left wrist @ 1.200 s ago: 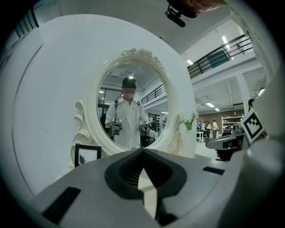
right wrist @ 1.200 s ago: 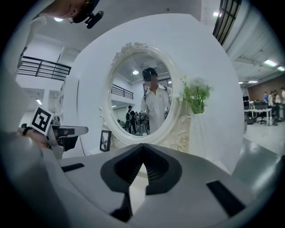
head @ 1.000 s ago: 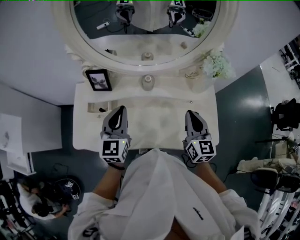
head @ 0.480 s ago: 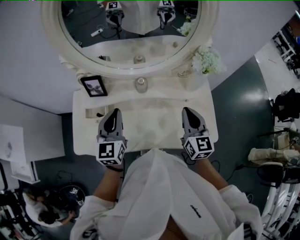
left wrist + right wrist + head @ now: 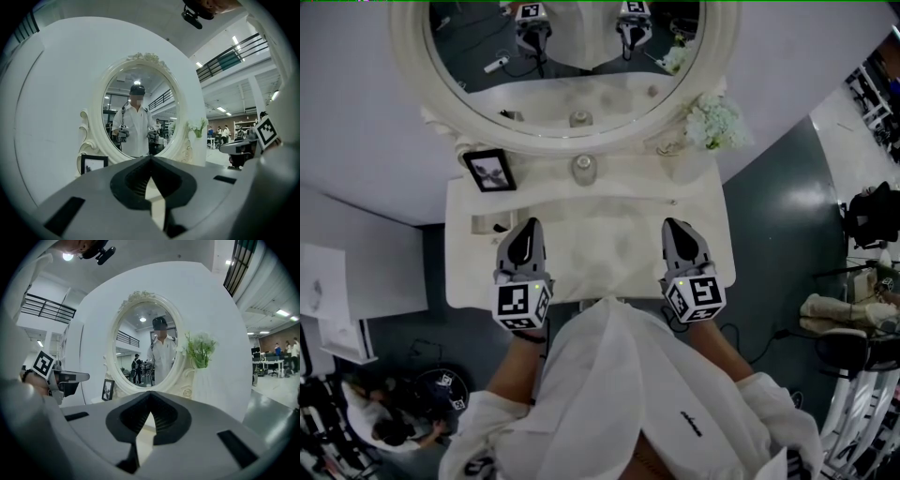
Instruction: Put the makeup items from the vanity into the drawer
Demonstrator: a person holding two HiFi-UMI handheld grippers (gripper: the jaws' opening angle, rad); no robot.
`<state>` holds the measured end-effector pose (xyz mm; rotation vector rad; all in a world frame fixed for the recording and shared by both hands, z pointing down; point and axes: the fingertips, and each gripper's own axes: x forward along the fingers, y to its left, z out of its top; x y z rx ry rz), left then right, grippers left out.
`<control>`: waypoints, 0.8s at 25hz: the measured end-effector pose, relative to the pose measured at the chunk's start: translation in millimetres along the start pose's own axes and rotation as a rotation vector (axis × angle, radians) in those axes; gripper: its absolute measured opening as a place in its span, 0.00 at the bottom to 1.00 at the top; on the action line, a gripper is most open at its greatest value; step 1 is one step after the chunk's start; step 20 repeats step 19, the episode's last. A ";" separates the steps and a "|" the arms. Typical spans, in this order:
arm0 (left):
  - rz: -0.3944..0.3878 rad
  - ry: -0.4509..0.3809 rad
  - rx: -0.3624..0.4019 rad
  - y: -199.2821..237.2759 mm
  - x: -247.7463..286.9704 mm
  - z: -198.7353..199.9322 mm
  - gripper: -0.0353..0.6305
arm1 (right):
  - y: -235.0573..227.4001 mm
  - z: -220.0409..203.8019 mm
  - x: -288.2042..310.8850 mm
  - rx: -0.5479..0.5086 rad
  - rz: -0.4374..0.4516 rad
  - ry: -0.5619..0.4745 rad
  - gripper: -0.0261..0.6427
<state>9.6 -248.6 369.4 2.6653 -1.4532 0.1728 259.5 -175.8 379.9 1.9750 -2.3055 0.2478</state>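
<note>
The white vanity top (image 5: 600,246) lies below me, under an oval mirror (image 5: 567,66). A pale round jar (image 5: 584,169) stands at the back centre. Small dark items (image 5: 491,224) lie at the top's left end, and a tiny object (image 5: 673,202) lies towards the right. My left gripper (image 5: 531,223) hovers over the front left of the top, shut and holding nothing (image 5: 151,157). My right gripper (image 5: 671,224) is level with it at the front right, also shut and empty (image 5: 150,393). No drawer shows; my torso hides the vanity's front.
A black picture frame (image 5: 489,171) stands at the back left, and white flowers in a vase (image 5: 712,122) at the back right. Dark floor surrounds the vanity, with cables and equipment at the right (image 5: 862,309). A person crouches on the floor at the lower left (image 5: 384,427).
The head view has shifted a little, so the vanity sits slightly differently in the picture. Both grippers stay shut and side by side over the front of the top.
</note>
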 end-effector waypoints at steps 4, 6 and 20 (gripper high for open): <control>-0.002 0.005 -0.002 -0.7 -0.6 -3.6 0.09 | 1.7 -1.7 0.5 0.008 0.001 0.000 0.06; -0.006 0.013 0.000 -1.6 0.2 -5.6 0.09 | 3.4 -2.4 1.9 0.006 0.003 0.001 0.06; -0.007 0.020 -0.008 1.8 -1.0 -9.9 0.09 | 13.8 -4.5 7.3 -0.012 0.021 0.010 0.06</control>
